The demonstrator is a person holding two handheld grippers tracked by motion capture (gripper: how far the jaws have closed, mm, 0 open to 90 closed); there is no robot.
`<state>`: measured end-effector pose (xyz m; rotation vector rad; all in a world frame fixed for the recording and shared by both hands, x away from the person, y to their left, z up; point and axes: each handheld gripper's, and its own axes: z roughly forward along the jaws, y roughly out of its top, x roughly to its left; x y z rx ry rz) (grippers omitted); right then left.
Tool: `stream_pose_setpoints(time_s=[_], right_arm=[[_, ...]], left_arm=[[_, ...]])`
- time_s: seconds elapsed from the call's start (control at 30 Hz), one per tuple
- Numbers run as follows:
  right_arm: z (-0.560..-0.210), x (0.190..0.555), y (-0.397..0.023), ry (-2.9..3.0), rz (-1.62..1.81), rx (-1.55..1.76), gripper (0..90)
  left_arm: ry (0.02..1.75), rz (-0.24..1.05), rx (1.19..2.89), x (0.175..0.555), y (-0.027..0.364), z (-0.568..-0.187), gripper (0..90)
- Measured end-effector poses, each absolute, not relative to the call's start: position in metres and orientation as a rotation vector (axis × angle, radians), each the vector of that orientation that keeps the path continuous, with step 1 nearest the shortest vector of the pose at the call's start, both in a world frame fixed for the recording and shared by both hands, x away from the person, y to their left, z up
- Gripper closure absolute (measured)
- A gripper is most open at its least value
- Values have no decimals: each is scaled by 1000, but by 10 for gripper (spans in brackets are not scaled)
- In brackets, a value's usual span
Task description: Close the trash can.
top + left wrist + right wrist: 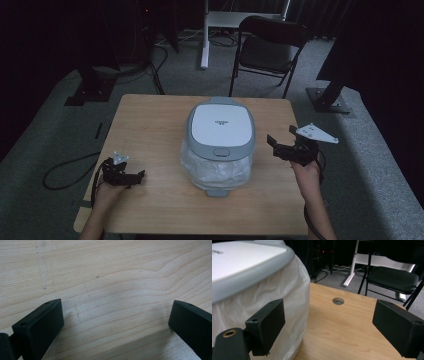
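The right claw (281, 143) is hovering with its jaws spread wide and pinching nothing, just beside the right flank of the pedal bin (220, 145), which is standing near the middle of the desk (150, 130). In the right gripper view one jaw is sitting very near the white bin liner (274, 315) that is bulging out below the grey lid rim (254, 275), while the other is hanging over bare wood; I cannot tell whether the near jaw is touching the plastic. The left claw (134, 176) is also spread and holding nothing, resting low over the desk well to the left of the bin, and the left gripper view is showing wood grain between its jaws.

The main risk, as I judge it, is coming from the liner. It is looking thin and loose, so a jaw closing on it could be tearing it or dragging it out from under the lid instead of gripping the bin itself. A sideways push from the right claw alone could be sliding or tipping the bin towards the left, since the left claw is standing too far off to be steadying it. The lid is lying shut, with its release button (221, 152) facing the person; pressing beside it could be shoving the bin backwards. The foot pedal (216, 191) is jutting out at the front, and a low sweep could be catching it.
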<state>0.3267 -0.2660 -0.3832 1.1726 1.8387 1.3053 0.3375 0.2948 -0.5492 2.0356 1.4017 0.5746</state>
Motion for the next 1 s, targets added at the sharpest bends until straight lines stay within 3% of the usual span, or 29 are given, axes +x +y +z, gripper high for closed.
stream_pose_setpoints(time_s=[1.0], right_arm=[[-469, 321, -289, 1860, 1249, 1334, 104]], left_arm=[[1400, 577, 2037, 338, 295, -549, 7]])
